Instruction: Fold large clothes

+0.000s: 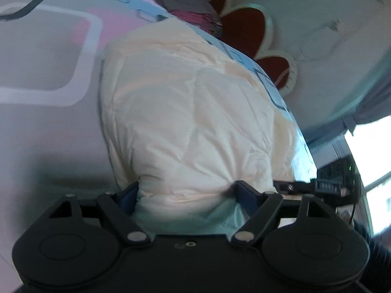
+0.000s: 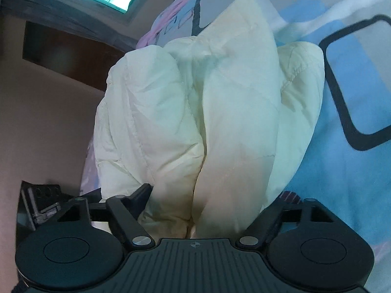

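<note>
Padding of the cream jacket (image 1: 190, 112) is pinched wide by left gripper (image 1: 187, 191) and right gripper (image 2: 210, 195); both ends should be lowered evenly onto the bedsheet (image 2: 342, 134).

The left gripper (image 1: 187, 190) points downward at a slant, its two fingers spread wide with a thick padded fold bunched between them; both blue pads (image 1: 128, 196) press into that fold's sides. The right gripper (image 2: 210, 195) also slants down, jaws wide. Its left finger (image 2: 143, 193) sits against puffy fabric filling the gap, while its right fingertip is hidden behind it.
</note>
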